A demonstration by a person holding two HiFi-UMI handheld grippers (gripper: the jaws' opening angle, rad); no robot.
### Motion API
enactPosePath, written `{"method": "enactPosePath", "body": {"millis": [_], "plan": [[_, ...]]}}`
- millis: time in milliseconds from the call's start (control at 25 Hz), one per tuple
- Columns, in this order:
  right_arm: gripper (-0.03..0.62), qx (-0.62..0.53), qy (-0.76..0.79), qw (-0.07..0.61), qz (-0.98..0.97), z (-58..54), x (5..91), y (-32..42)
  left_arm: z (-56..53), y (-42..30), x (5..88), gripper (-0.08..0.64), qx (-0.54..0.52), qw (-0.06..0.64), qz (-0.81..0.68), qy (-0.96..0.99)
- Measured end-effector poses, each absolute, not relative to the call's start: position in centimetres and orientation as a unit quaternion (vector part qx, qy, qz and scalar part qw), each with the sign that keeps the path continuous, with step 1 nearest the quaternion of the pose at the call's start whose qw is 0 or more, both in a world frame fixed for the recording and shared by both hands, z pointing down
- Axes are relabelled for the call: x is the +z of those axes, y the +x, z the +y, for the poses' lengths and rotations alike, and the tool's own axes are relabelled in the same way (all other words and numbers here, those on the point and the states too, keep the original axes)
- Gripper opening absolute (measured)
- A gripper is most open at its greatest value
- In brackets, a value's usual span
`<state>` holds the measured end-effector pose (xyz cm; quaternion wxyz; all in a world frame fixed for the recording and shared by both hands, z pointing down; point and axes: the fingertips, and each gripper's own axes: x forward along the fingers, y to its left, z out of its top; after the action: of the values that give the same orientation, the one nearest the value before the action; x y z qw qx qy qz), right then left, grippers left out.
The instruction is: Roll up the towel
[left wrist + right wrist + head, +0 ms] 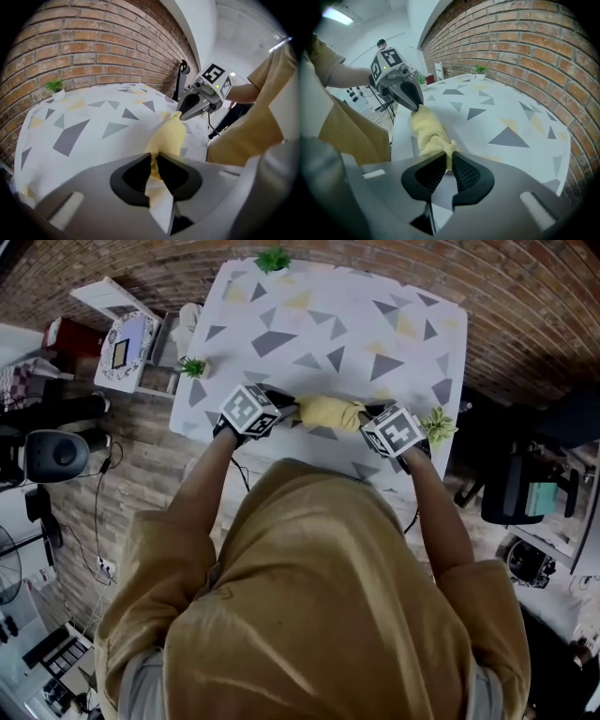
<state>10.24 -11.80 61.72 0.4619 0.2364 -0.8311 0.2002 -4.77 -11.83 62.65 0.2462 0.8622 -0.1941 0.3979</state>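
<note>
Towel (330, 412) hangs btwn the two claws as a short, lumpy yellow roll, one end nipped by each.

Left gripper (153, 165): jaws pressed nearly together on a thin fold of cloth. The rest runs out ahead of its tips, across to the other claw. Right gripper (449, 161): same story, jaws pinched on the opp. end, w/ a nubby corner poking up btwn the ribbed black pads (464, 173).

Doing it well, as I judge it:
- Turn both claws together at the same rate, else the roll goes cone-shaped.
- Hold light tension along the roll so the middle doesn't sag, but don't pull hard. Each grip has only a thin bit of cloth & it could slip out.
- Stay low over the table (328, 324) so loose layers get tucked under.

Materials/shapes:
- Towel looks soft, looped, limp. It's fattest midway btwn the claws & tapers to a twist at each tip.
- Table under & beyond the tips is smooth & flat, white w/ grey & yellow triangles.
- Small potted plant (437, 425) sits just outside the right claw.
- Rough brick wall (525, 42) stands past the table's far edge.
</note>
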Motion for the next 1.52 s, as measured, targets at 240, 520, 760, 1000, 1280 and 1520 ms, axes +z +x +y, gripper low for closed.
{"method": "enactPosePath", "body": {"millis": [240, 520, 760, 1000, 1280, 1520], "plan": [[0.044, 0.196, 0.231, 0.466, -0.831, -12.3, 62.2, 10.2, -12.3, -5.0, 63.2, 0.109, 0.404, 0.244, -0.207, 0.857], [0.046, 0.187, 0.225, 0.468, -0.834, -12.9, 62.3, 10.2, -12.4, -4.9, 63.3, 0.110, 0.392, 0.244, -0.220, 0.860], [0.046, 0.187, 0.226, 0.470, -0.832, -13.2, 62.8, 10.2, -12.6, -4.9, 63.8, 0.110, 0.377, 0.258, -0.231, 0.859], [0.046, 0.183, 0.236, 0.473, -0.829, -13.4, 63.0, 10.1, -13.3, -5.0, 64.1, 0.110, 0.375, 0.259, -0.238, 0.858], [0.045, 0.199, 0.273, 0.457, -0.823, -13.9, 63.1, 10.6, -14.2, -5.8, 64.2, 0.110, 0.372, 0.236, -0.262, 0.859], [0.046, 0.209, 0.288, 0.451, -0.818, -13.9, 63.1, 10.6, -14.5, -7.0, 64.1, 0.107, 0.365, 0.225, -0.281, 0.859]]}}
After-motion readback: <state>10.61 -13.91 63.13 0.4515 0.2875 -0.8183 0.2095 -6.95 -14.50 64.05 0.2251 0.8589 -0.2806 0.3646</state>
